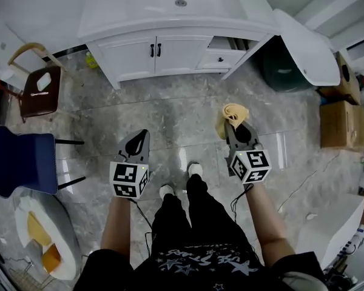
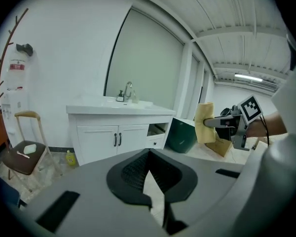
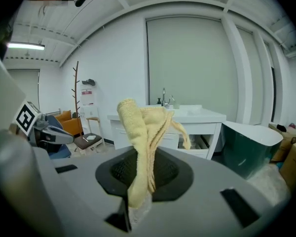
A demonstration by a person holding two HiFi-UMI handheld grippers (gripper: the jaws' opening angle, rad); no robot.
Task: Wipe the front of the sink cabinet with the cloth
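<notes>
R tool [image 1: 235, 126] clamped on cloth [image 3: 143, 127]: soft, light, limp; bunched mid-fold hold looks adequate. L tool [image 1: 139, 139] closed, empty. Cabinet [image 1: 170, 54] well apart.

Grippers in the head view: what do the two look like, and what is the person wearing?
Both the left gripper and the right gripper have a grey body narrowing to dark tongs, with a white cube of black square markers at the rear. Thin dark cables trail back from each. The person wears black trousers, a dark star-printed top and white shoes; the forearms are uncovered.
</notes>
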